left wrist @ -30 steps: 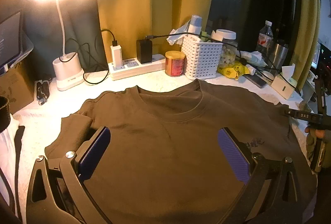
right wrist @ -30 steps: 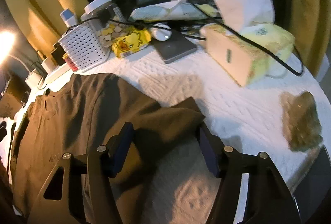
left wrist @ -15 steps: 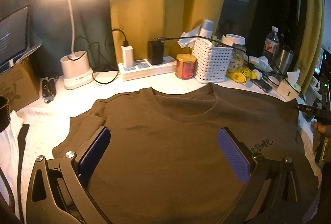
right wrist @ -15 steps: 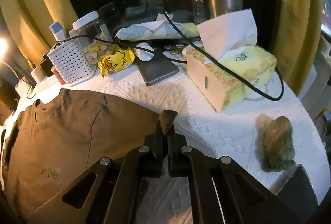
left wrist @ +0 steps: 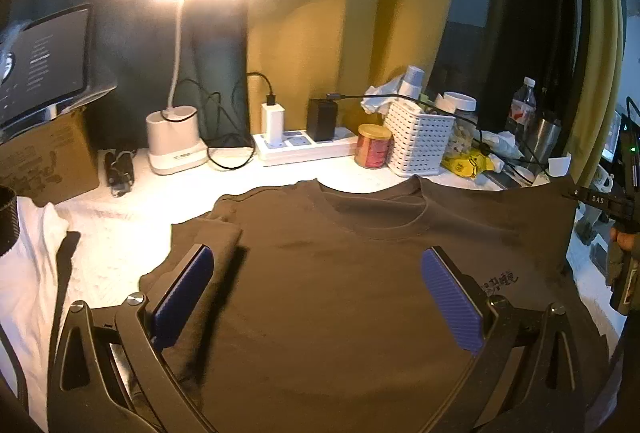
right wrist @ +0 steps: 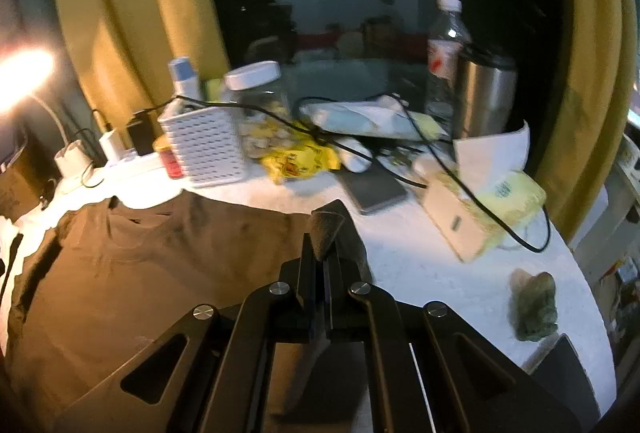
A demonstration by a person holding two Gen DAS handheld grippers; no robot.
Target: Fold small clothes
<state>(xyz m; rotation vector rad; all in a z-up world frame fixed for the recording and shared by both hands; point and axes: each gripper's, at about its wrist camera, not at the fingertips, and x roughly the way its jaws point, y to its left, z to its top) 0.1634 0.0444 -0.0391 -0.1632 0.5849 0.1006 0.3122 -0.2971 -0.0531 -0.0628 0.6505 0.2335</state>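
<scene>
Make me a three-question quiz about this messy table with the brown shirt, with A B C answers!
1. Where is the red tin?
A. right beside the white basket
B. on the shirt
C. under the lamp

2. What colour are the left claw's pads?
A. red
B. blue
C. white

3. What is the right claw doing?
A. open over the tissue box
B. shut on nothing
C. shut on the brown shirt's sleeve

Answers: 1 A, the tin stands against the basket's left side by the power strip. 2 B, both pads show blue. 3 C, brown cloth sticks up between the closed fingers.
</scene>
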